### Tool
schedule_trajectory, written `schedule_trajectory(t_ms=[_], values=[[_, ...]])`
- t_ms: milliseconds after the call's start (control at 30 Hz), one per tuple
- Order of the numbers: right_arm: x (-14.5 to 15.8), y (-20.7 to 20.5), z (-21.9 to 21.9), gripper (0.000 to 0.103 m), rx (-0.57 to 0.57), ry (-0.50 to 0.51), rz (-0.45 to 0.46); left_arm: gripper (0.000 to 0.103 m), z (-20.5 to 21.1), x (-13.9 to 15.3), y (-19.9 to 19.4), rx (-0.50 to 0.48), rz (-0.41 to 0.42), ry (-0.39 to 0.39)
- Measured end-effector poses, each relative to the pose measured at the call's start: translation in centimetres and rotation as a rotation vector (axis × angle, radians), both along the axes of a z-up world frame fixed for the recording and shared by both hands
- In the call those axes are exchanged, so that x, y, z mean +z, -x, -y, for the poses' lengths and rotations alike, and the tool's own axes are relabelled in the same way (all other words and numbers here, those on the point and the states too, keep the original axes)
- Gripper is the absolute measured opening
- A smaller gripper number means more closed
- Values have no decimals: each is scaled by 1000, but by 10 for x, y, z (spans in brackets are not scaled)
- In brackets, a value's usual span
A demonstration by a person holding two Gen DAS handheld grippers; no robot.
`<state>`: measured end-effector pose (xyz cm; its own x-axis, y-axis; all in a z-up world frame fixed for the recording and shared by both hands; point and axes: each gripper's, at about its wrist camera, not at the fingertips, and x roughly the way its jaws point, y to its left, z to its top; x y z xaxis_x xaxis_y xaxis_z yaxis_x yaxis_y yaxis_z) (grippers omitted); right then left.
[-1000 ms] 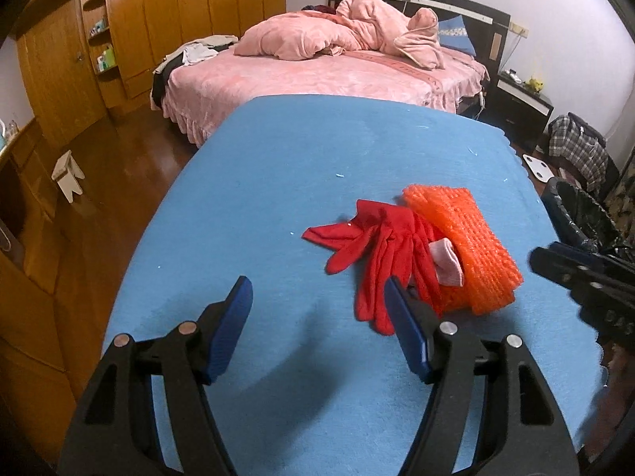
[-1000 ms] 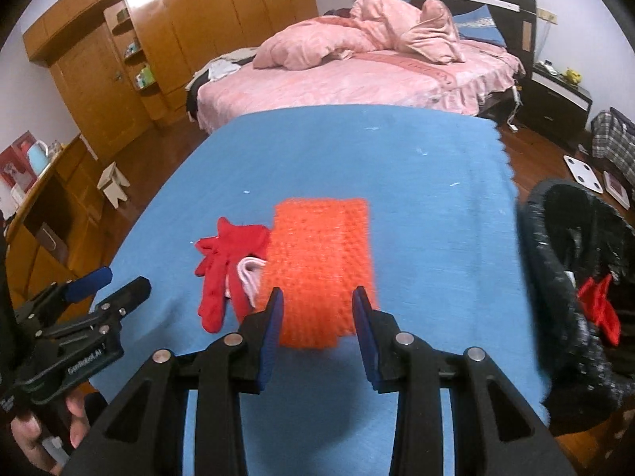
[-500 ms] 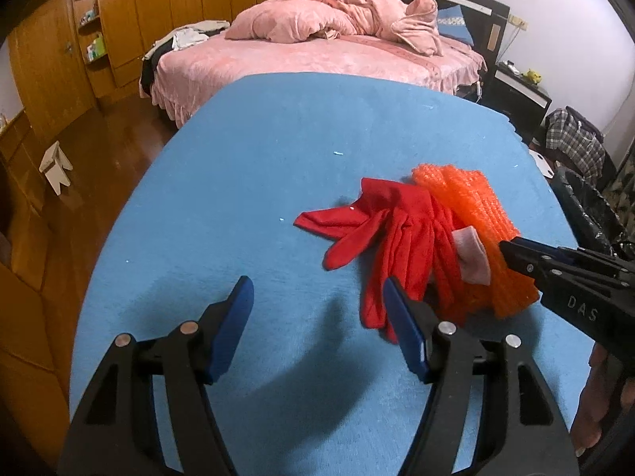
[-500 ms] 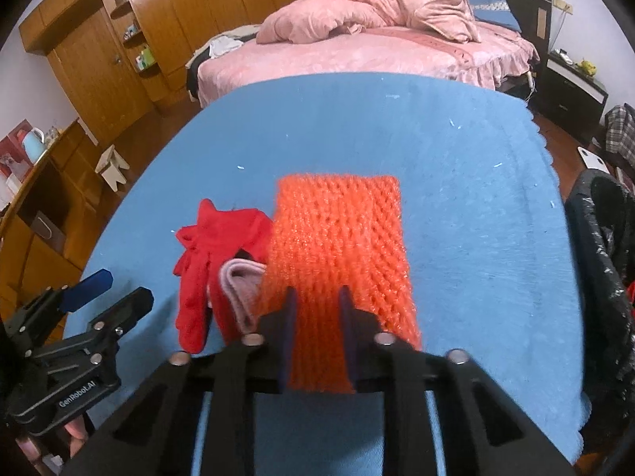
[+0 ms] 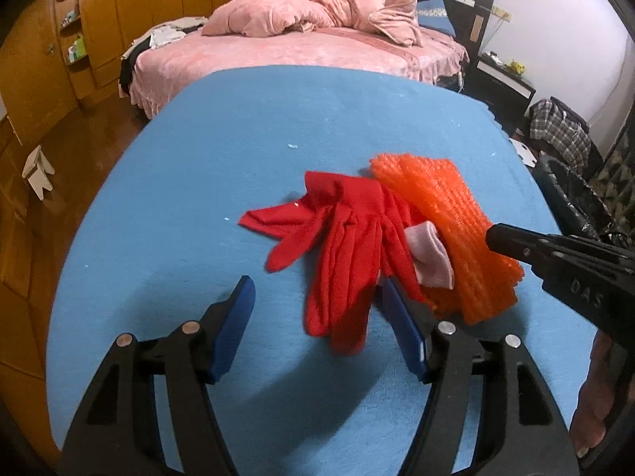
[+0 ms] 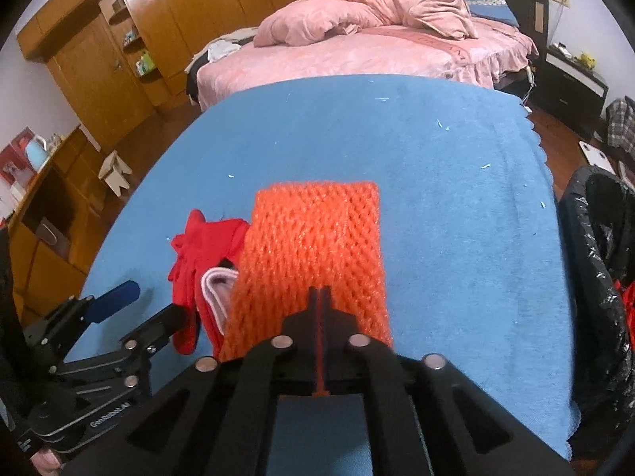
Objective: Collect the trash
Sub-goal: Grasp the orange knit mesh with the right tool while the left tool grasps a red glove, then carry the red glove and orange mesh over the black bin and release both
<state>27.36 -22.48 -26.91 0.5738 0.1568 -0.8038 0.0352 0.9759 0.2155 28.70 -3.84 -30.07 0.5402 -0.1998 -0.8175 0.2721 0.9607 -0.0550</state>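
An orange foam net (image 6: pixel 317 246) lies on the blue table cloth (image 6: pixel 456 198); it also shows in the left wrist view (image 5: pixel 448 214). My right gripper (image 6: pixel 319 297) is shut on the net's near edge. A red glove (image 5: pixel 345 246) with a pale pink sock (image 5: pixel 430 258) on it lies just left of the net, and shows in the right wrist view (image 6: pixel 198 254). My left gripper (image 5: pixel 317 309) is open, its blue pads either side of the glove's near fingertips. The right gripper shows from the side in the left wrist view (image 5: pixel 500 238).
A bin with a black bag (image 6: pixel 595 246) stands off the table's right edge, with something red inside. A pink bed (image 5: pixel 301 47) lies beyond the table. Wooden wardrobes (image 6: pixel 119 39) and a small stool (image 5: pixel 37 166) stand on the left.
My right gripper moved forward and closed on the orange net's near edge. My left gripper moved toward the red glove, so its open pads now flank the glove's fingertips.
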Motion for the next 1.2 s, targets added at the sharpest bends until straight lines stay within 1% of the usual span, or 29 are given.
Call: schedule_trajectory(t_ms=[33,67,233,300,367,433,567,700,800,833,900,933,967,1000,1067,1100,1200], values=[[-1,0,-2,25,7,0,0,65,0,0,0,2,-2,1],[-2,-1,-2,32,5,3,3,65,0,0,-1,5,1,0],[-13,-4,-6,32,28,-1,-27,66,-8,2,-2,22,10,-9],[-17,-6,-5,27,29,-10,-39,66,-13,0,-4,31,5,-9],[-16,-6,-4,15,29,-21,-37,66,-15,0,-4,35,3,-9],[-11,-4,-1,8,28,-28,-21,66,-15,1,-4,32,1,-4],[0,1,6,7,5,-45,13,66,-7,4,-1,12,4,3],[14,7,21,7,-46,-42,59,66,2,4,-2,-2,6,8],[14,7,28,7,-57,-37,50,65,9,0,-5,-14,-5,4],[13,7,30,7,-58,-36,45,63,11,-3,-7,-18,-13,5],[10,7,32,7,-58,-35,37,50,13,-6,-8,-26,-28,12],[10,6,32,7,-56,-36,35,37,13,-6,-9,-34,-37,29],[10,6,32,7,-58,-35,34,21,13,-5,-9,-40,-42,36],[10,8,31,7,-59,-35,35,11,14,-5,-9,-47,-46,39],[11,7,31,7,-60,-39,37,5,14,-2,-8,-45,-43,48],[12,8,32,7,-59,-41,40,5,12,1,-7,-44,-45,64],[16,10,33,7,-59,-40,51,5,7,12,-3,-41,-22,74]])
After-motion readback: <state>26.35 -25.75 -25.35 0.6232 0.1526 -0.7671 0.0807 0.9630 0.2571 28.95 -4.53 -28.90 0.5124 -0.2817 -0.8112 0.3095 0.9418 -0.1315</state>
